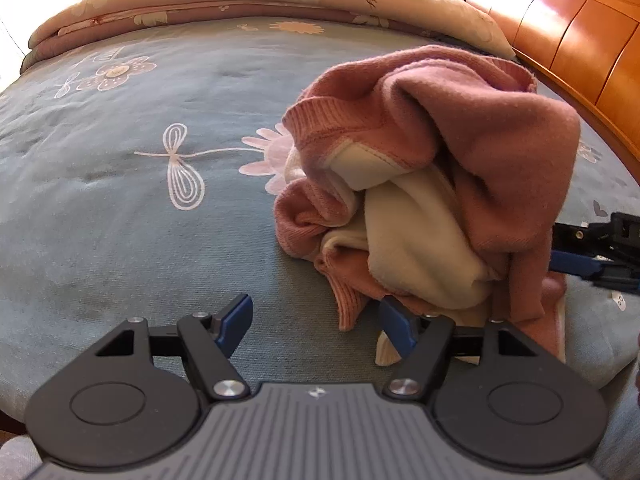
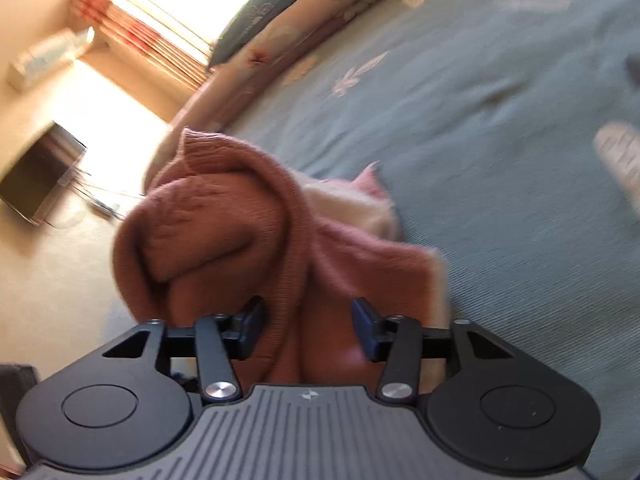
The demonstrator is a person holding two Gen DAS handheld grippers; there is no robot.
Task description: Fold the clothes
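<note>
Left gripper [image 1: 316, 326]: jaws are held wide apart over the bedspread; nothing is clamped, though the right-hand pad [image 1: 394, 330] is seen just touching the sweater's lower hem.
Right gripper [image 2: 307, 330]: jaws are spread, with a fold of pink knit passing between them; whether the pads are pressing on it cannot be told through the blur.
Sweater [image 1: 432, 184]: pink, with a cream lining showing; it is bunched in a heap on the bed, with one part lifted up in front of the right wrist camera.
Bedspread [image 1: 120, 220]: blue-grey, printed with white flowers and bows; the heap is carried on it.
Folded quilt [image 1: 240, 4]: peach floral, laid across the far end.
Headboard [image 1: 580, 40]: glossy orange wood, seen beyond the sweater.
Containers: none are made out.
</note>
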